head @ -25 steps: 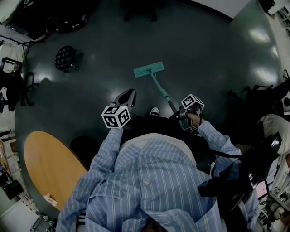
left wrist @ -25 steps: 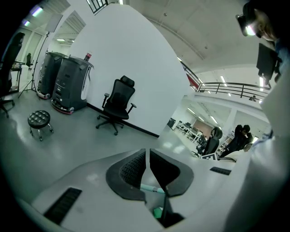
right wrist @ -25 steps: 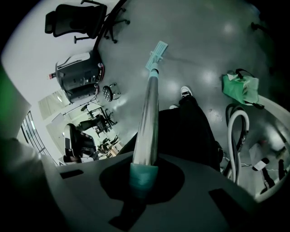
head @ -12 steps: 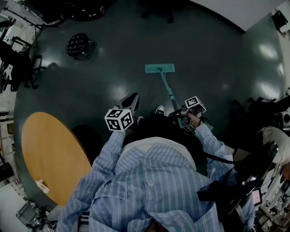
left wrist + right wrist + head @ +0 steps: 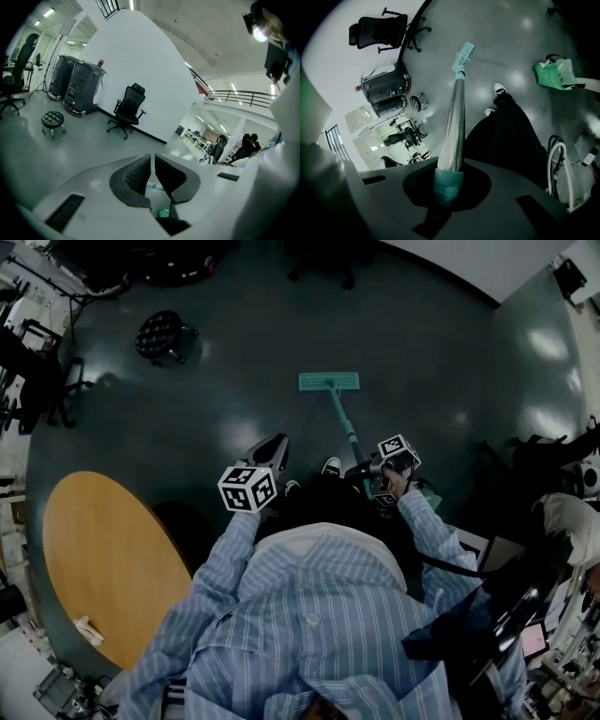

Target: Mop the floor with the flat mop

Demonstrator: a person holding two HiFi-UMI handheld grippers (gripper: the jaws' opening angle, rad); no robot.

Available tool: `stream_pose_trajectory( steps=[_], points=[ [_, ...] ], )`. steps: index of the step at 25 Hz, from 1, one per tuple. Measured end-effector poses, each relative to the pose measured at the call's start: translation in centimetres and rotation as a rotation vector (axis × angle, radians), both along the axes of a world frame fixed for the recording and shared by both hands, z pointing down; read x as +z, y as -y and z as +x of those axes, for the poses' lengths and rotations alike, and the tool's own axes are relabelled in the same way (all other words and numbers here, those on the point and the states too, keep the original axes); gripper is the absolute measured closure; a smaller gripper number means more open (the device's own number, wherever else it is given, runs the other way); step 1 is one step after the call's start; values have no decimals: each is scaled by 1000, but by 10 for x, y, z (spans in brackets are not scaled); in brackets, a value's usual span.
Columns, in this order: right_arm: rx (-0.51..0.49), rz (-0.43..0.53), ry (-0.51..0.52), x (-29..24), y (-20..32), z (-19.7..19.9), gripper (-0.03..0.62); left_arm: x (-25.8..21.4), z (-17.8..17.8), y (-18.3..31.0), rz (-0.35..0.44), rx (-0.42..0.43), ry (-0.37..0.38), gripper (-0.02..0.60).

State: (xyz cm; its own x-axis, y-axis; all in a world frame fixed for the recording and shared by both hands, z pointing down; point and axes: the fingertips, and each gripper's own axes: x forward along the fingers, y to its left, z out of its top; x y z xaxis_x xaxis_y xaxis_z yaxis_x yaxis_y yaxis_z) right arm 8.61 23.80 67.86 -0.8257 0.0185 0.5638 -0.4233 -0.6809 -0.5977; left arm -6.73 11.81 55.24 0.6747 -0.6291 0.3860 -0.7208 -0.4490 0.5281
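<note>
R gripper [image 5: 447, 185] clamped on mop handle [image 5: 454, 126]; mop head [image 5: 328, 382] flat on floor [image 5: 422, 352]. L gripper [image 5: 152, 174] jaws pressed together, empty, apart from handle.

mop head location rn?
Head view, upper centre: the mop head lies flat on the floor ahead of the person's shoe, right of the round stool.

The dark glossy floor [image 5: 422, 362] carries the flat mop [image 5: 329, 382], a round stool [image 5: 161, 334] and a wooden table [image 5: 94, 559].
</note>
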Motion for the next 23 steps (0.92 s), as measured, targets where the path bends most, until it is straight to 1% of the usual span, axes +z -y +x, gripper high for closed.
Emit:
stream_pose_trajectory(
  steps=[8,12,18,23],
  points=[
    [-3,-2,-18,2,-2,-11,580,4,-21,-5,-15,-42,-5,551],
    [-8,-3,-26,5,-3,-9,580,10,-24,-7,-26,-60,-8,551],
    [-14,-9,-32,4,-6,-7,580,9,-17,-10,-32,-49,-13,551],
    [-17,-15,-42,8,-16,-15,580,15,-23,-21,-46,-32,-7,551]
  ],
)
